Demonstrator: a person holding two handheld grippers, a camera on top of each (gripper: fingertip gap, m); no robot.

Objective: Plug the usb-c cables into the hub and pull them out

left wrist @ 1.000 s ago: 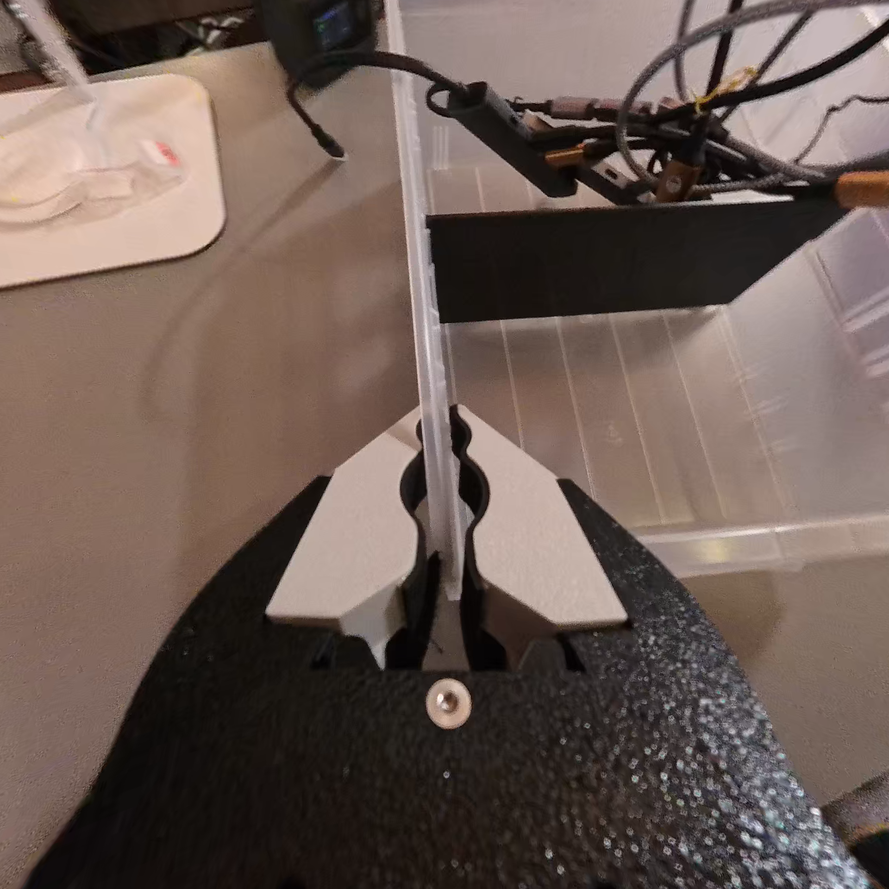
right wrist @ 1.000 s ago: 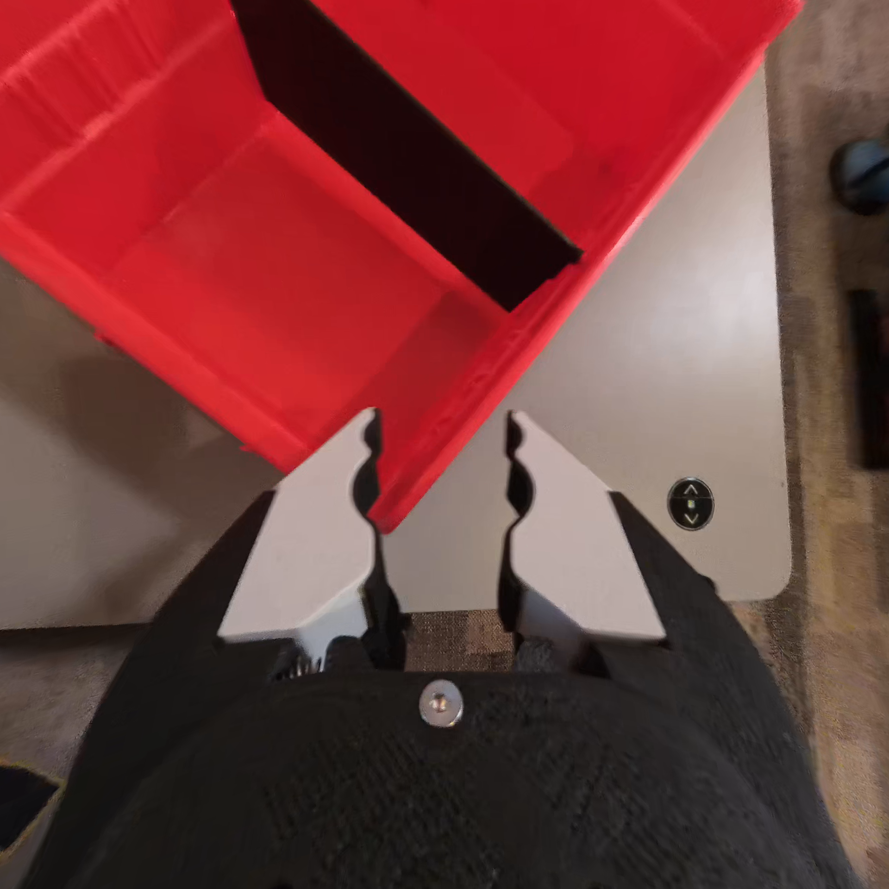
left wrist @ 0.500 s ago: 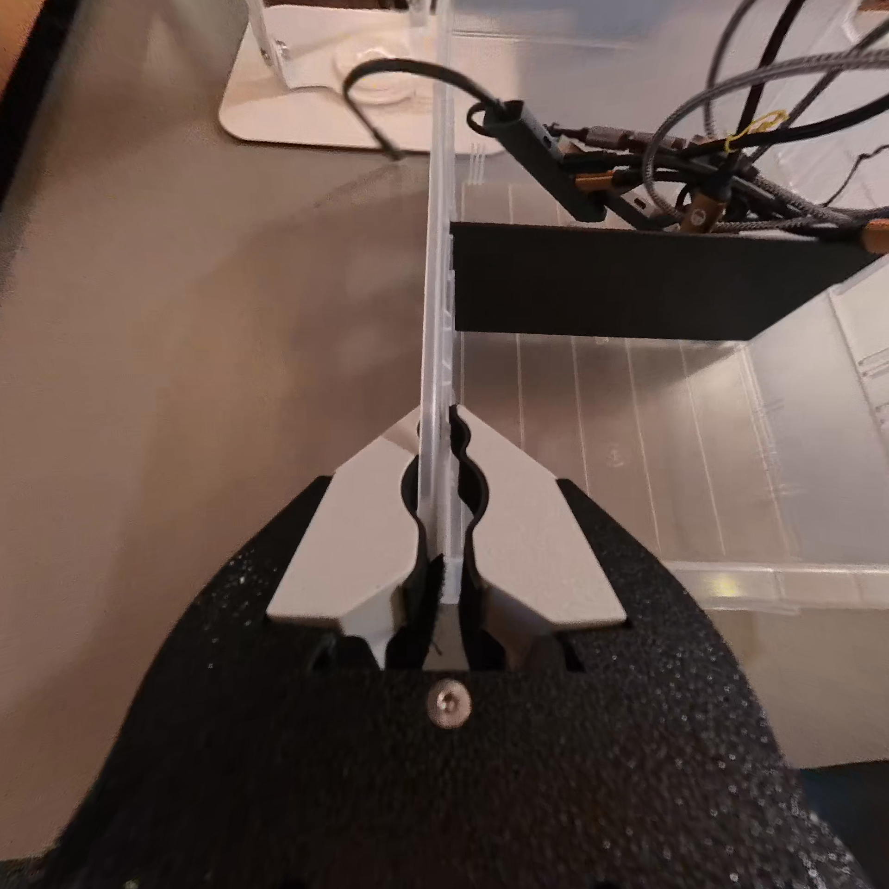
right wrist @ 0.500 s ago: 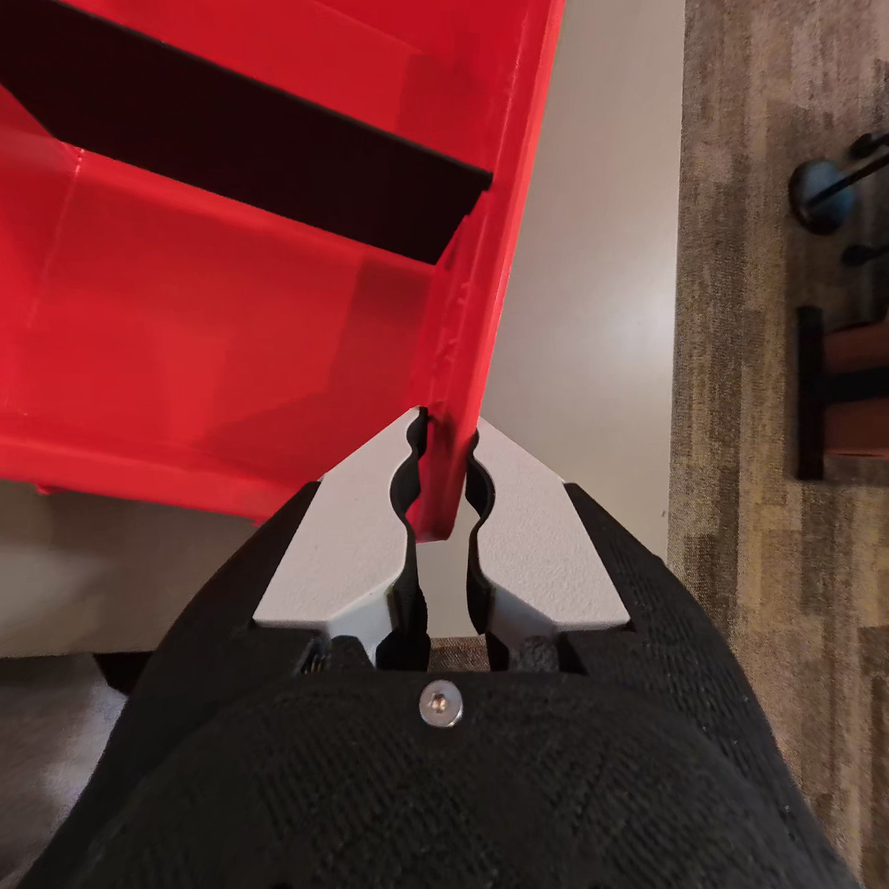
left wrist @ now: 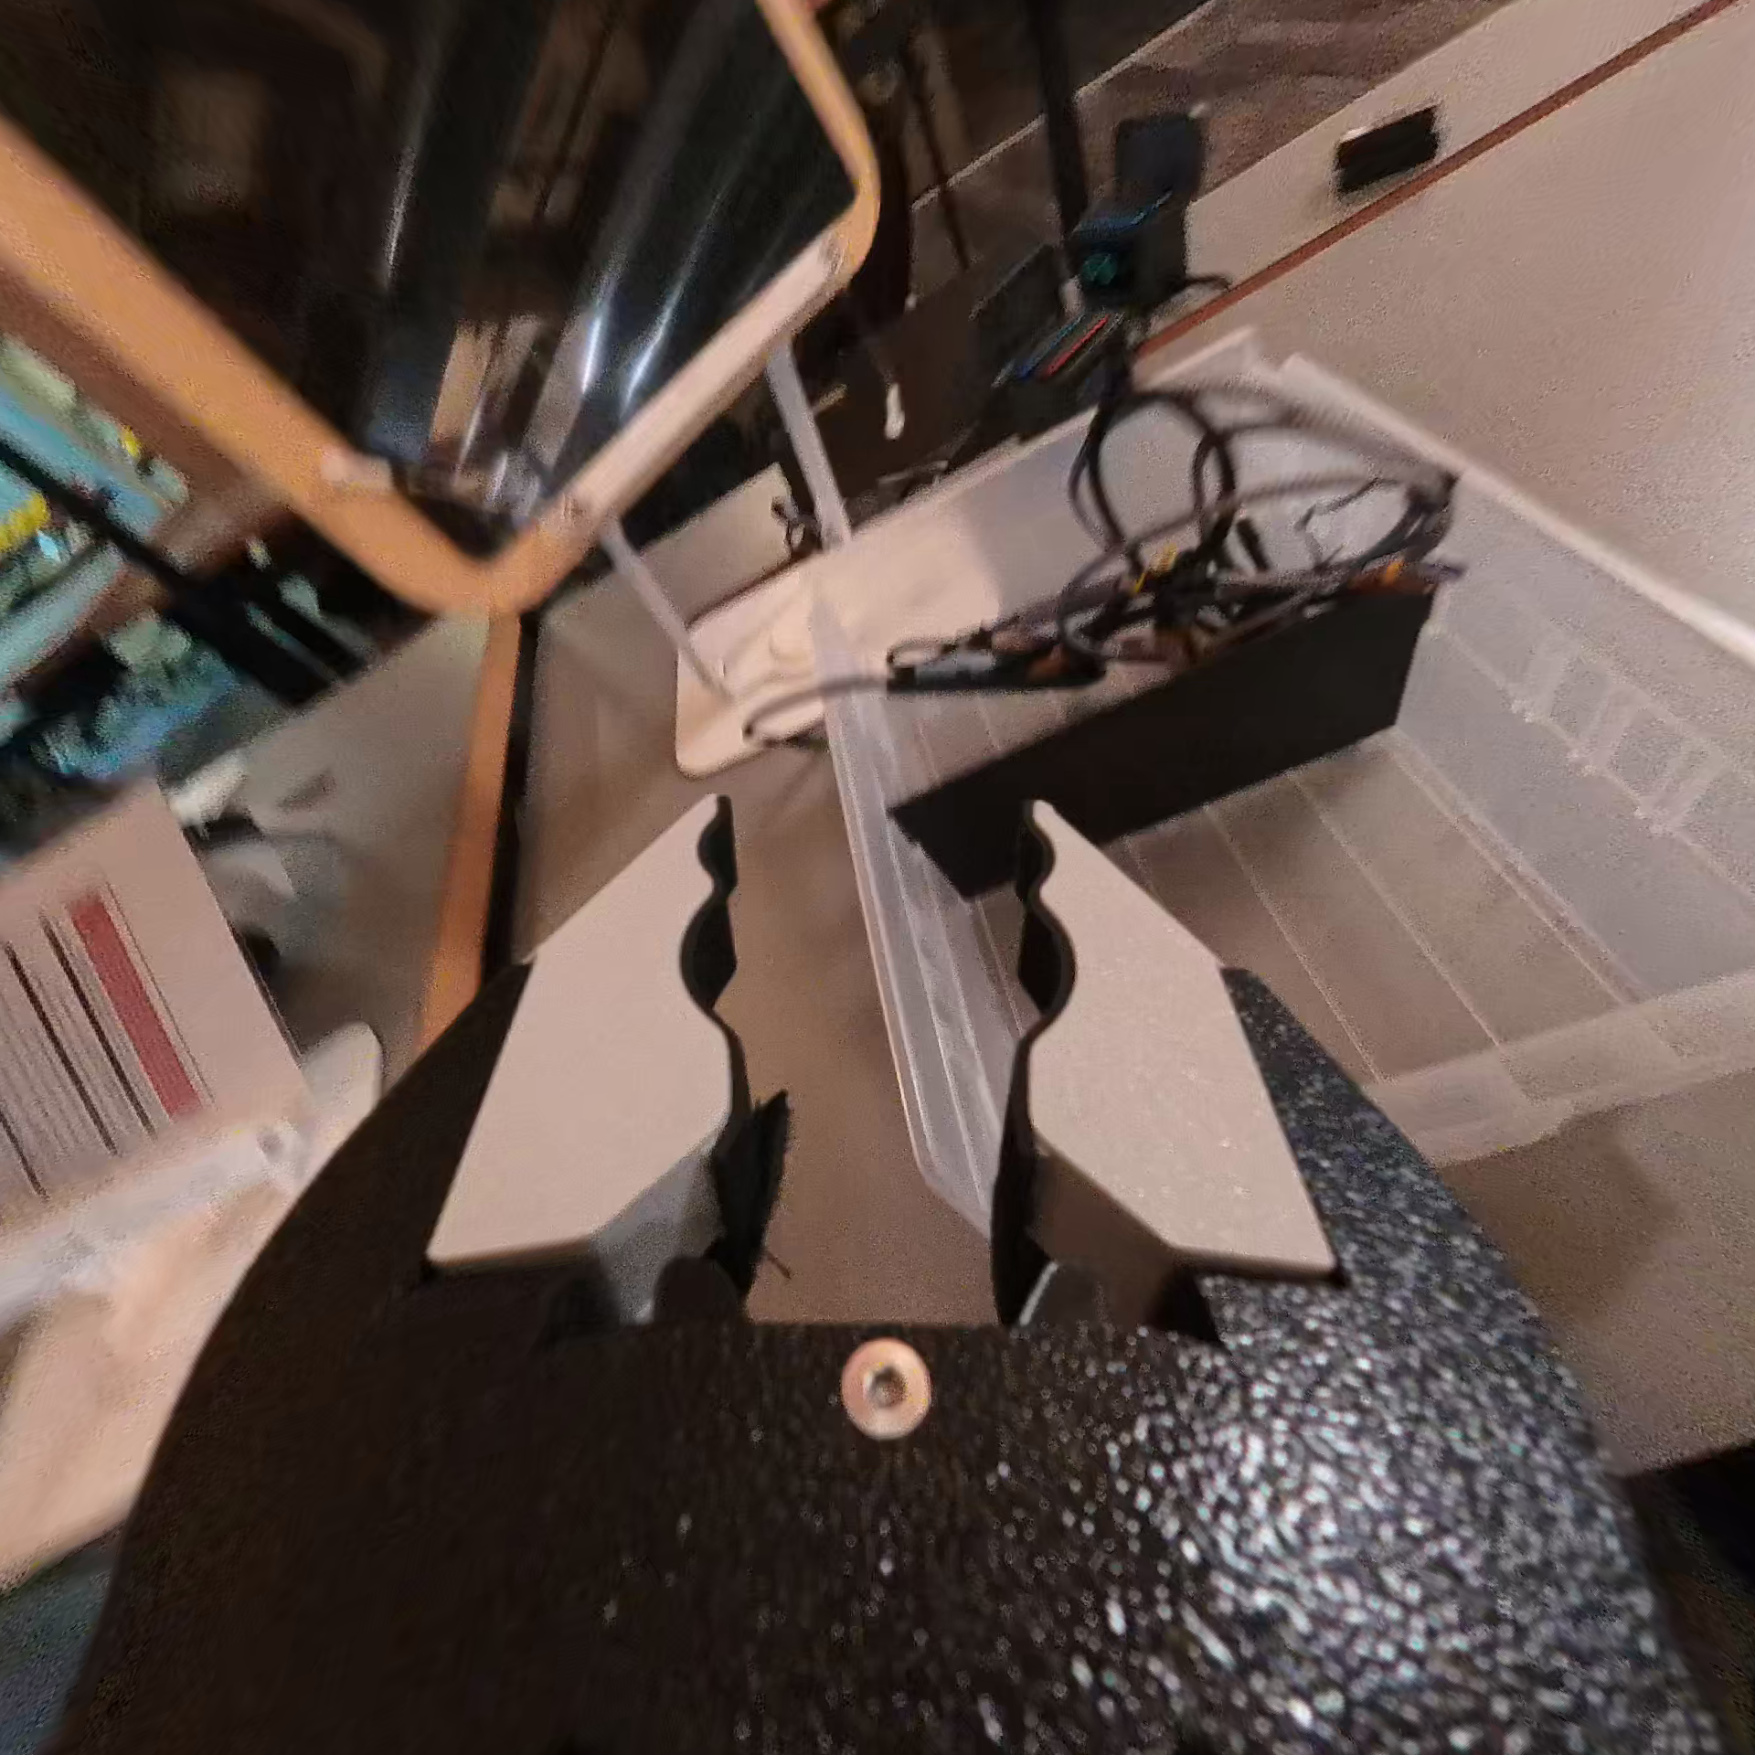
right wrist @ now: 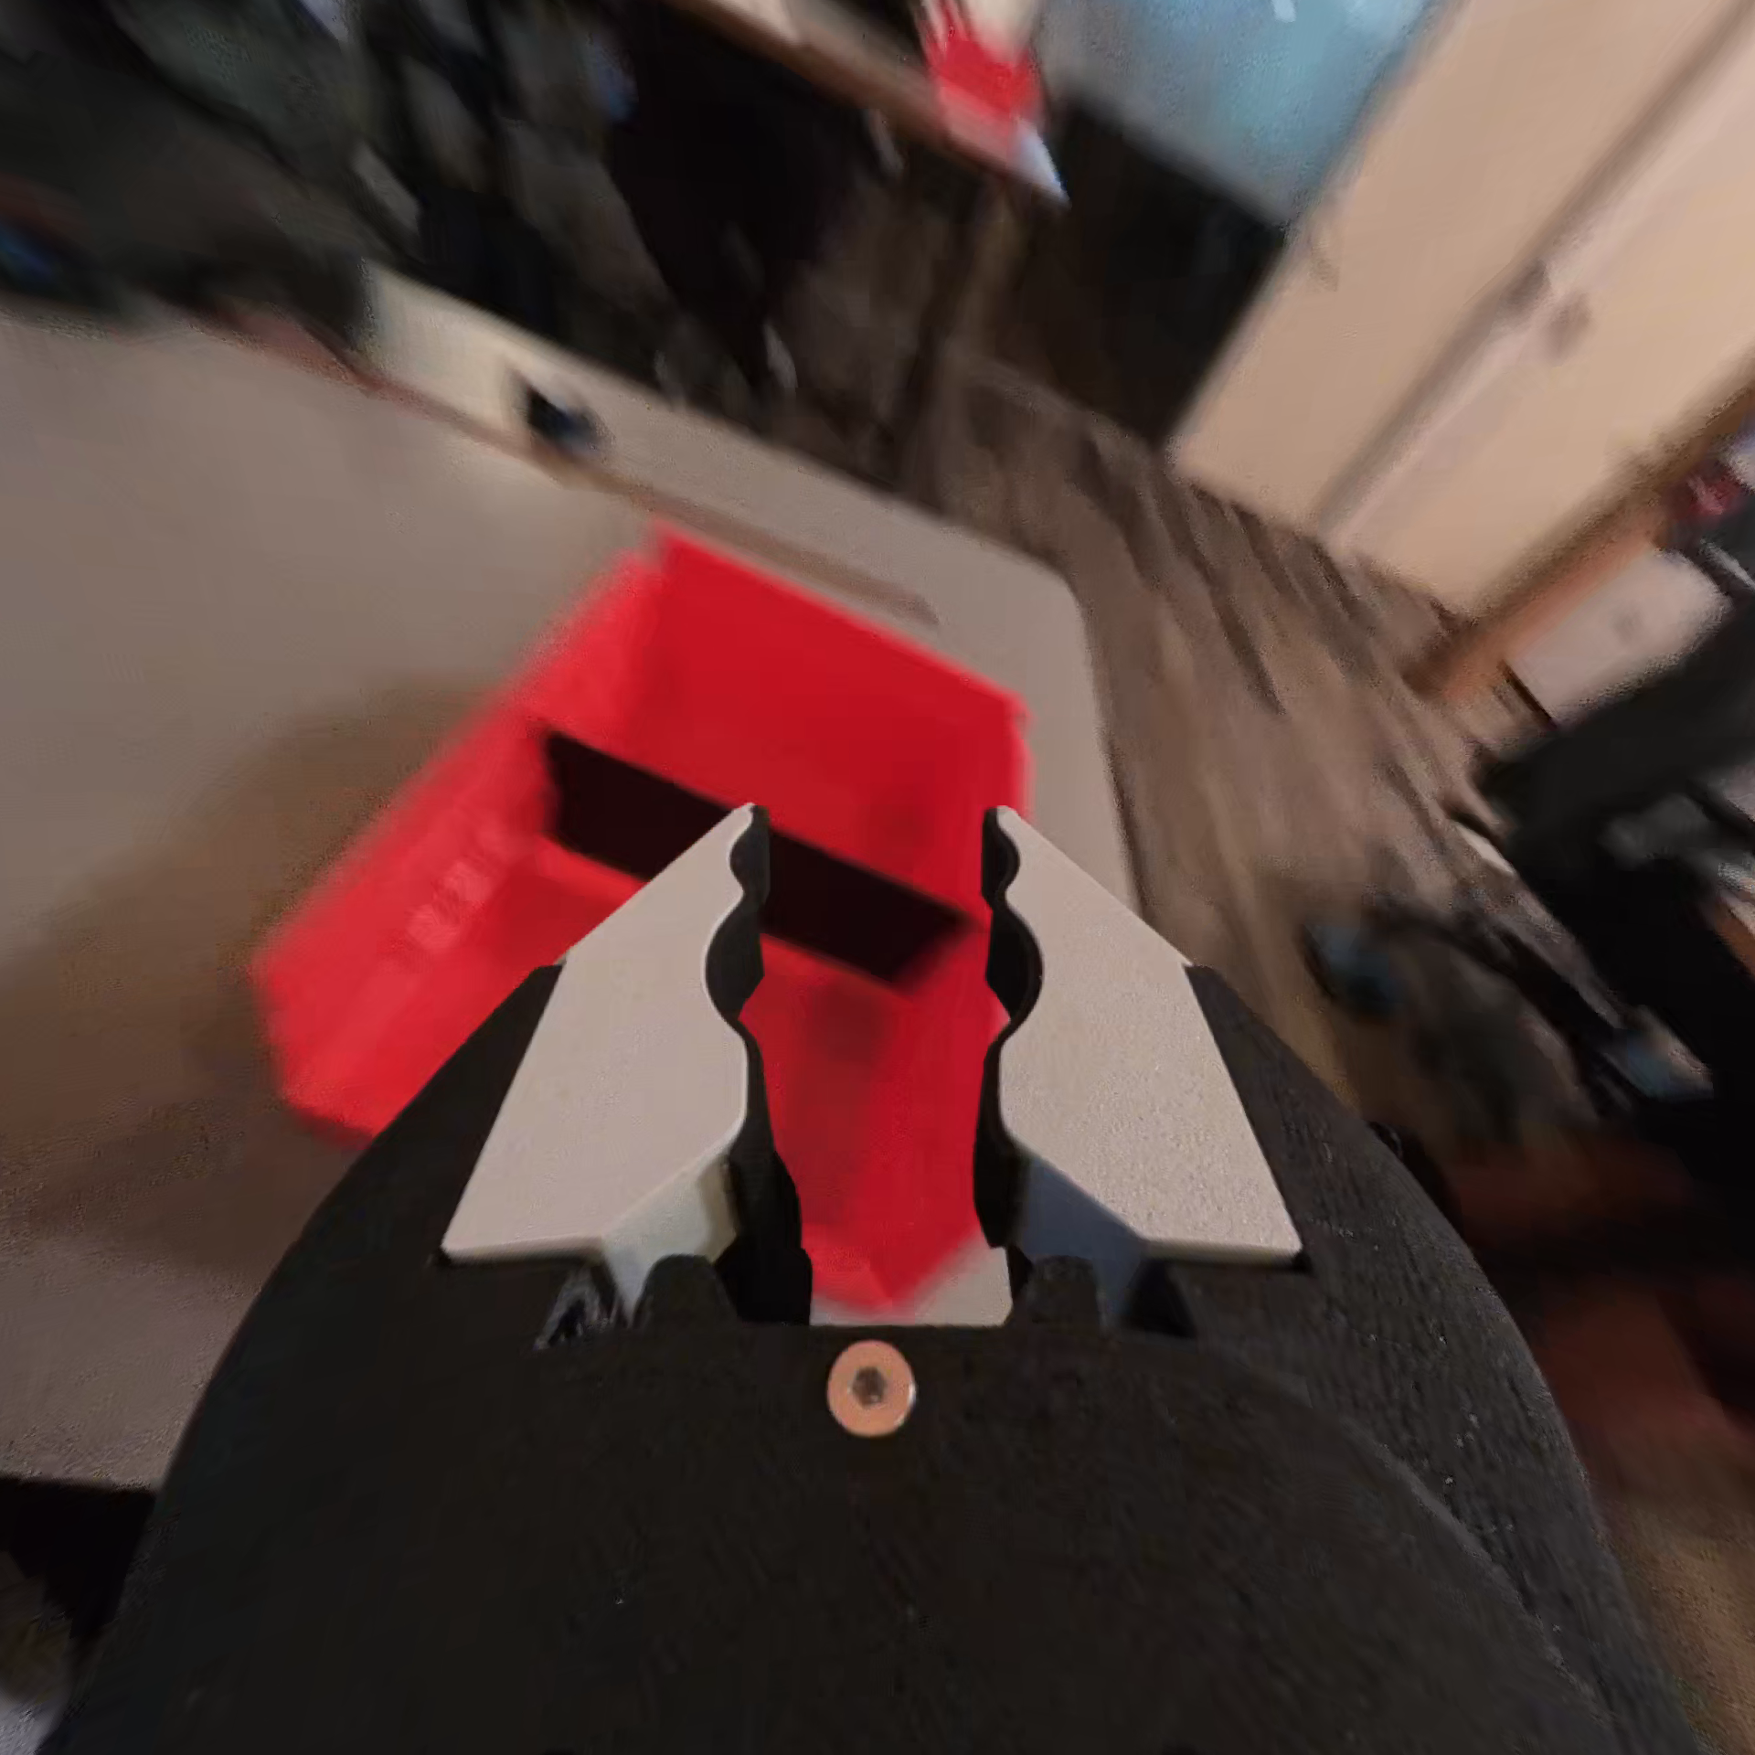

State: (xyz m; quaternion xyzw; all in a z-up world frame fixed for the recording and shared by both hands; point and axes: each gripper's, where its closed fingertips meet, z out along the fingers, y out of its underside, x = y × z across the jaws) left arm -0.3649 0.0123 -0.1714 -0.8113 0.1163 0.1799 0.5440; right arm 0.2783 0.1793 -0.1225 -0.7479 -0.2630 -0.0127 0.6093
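Note:
In the left wrist view, a dark hub (left wrist: pixel 988 665) with several USB-C cables (left wrist: pixel 1235 560) plugged in lies in the far part of a clear plastic bin (left wrist: pixel 1481 1064), behind a black divider (left wrist: pixel 1168 750). My left gripper (left wrist: pixel 878 807) is open; the bin's left wall (left wrist: pixel 921 959) runs between its fingers, untouched on the left side. In the right wrist view, my right gripper (right wrist: pixel 869 817) is open and empty, above a red bin (right wrist: pixel 665 760) with a black divider (right wrist: pixel 826 902). The view is blurred.
A monitor (left wrist: pixel 475 237) on a white stand (left wrist: pixel 741 712) is at the back left of the grey table (left wrist: pixel 608 722). A dark charger block (left wrist: pixel 1130 237) stands behind the clear bin. Beyond the red bin lie the table's right edge (right wrist: pixel 1092 684) and carpet floor (right wrist: pixel 1235 570). Tip to tip, the grippers are about 70 cm apart.
Both grippers have let go: the left opened off the clear bin's wall, the right off the red bin's wall. Both cameras have tilted up and pulled back, blurring the views.

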